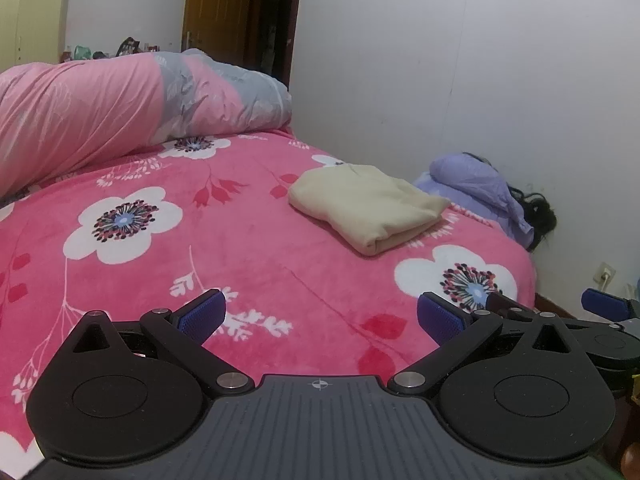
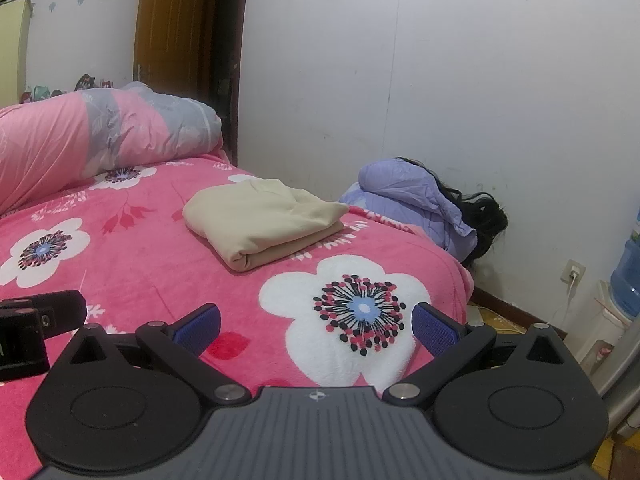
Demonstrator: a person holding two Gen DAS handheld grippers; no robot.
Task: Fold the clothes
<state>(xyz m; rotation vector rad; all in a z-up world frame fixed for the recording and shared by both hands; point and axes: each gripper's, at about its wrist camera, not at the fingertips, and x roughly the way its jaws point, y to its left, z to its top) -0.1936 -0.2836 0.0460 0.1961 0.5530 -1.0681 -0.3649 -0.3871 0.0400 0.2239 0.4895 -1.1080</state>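
Observation:
A beige garment [image 1: 366, 206] lies folded in a neat rectangle on the pink flowered bedspread [image 1: 224, 248], near the bed's right side. It also shows in the right wrist view [image 2: 262, 220]. My left gripper [image 1: 320, 318] is open and empty, held over the near part of the bed, well short of the garment. My right gripper [image 2: 316, 326] is open and empty too, over the near right corner of the bed [image 2: 132, 256]. The right gripper's blue pad [image 1: 606, 304] shows at the far right of the left wrist view. The left gripper's black body [image 2: 36, 328] shows at the left edge of the right wrist view.
A rolled pink and grey quilt [image 1: 120, 112] lies across the head of the bed. A lilac bundle with dark hair-like strands [image 1: 484, 192] sits against the white wall at the bed's right edge. A wooden door [image 1: 228, 12] stands behind. A water dispenser [image 2: 628, 276] stands on the floor at right.

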